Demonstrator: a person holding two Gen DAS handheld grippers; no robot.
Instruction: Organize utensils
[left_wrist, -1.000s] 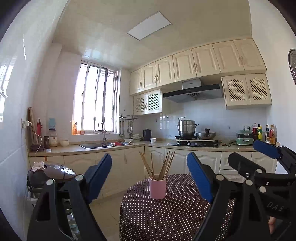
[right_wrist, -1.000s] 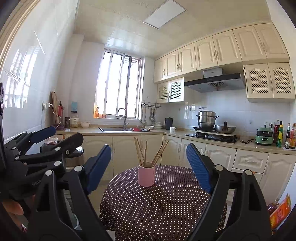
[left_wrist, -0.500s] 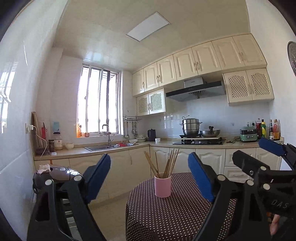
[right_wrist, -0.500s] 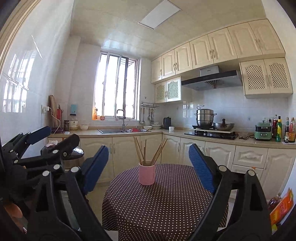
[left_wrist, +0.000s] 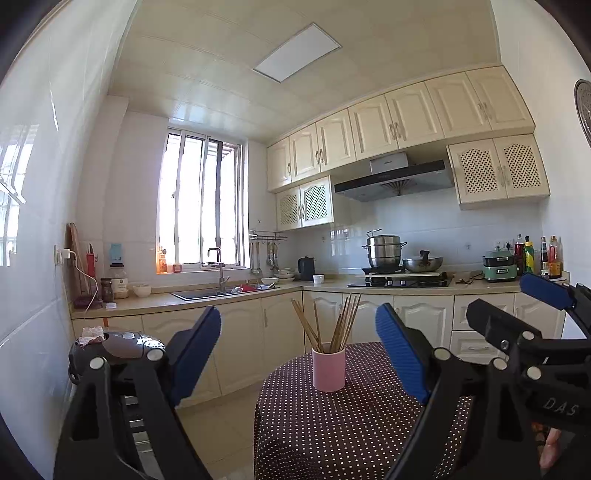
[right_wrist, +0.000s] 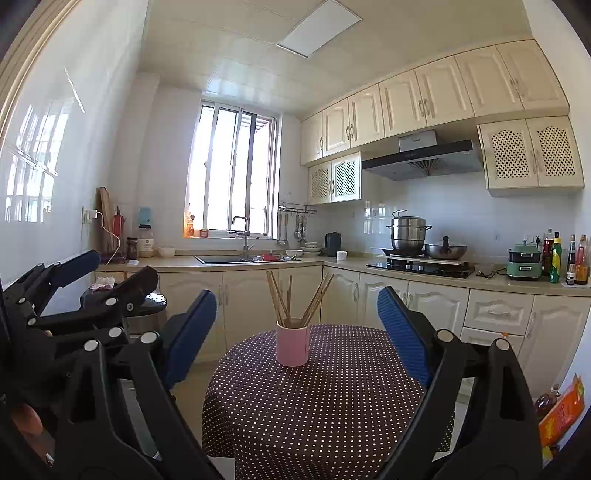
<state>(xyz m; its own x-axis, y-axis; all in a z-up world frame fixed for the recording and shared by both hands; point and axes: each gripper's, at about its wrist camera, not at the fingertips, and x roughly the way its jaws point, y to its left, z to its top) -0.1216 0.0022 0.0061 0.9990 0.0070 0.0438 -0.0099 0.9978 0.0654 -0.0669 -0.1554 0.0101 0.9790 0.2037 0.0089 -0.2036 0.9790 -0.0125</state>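
Note:
A pink cup holding several wooden chopsticks stands on a round table with a dark polka-dot cloth. The cup, chopsticks and table also show in the right wrist view. My left gripper is open and empty, held in the air short of the cup. My right gripper is open and empty, also short of the cup. The right gripper shows at the right of the left wrist view. The left gripper shows at the left of the right wrist view.
A dark rice cooker stands left of the table. Cream cabinets, a sink and a stove with pots line the counter behind. Bottles stand at the counter's right end. An orange packet lies at the right.
Both grippers have shifted slightly, so the cup and table sit a little farther right and lower in the left wrist view. Both stay open and empty.

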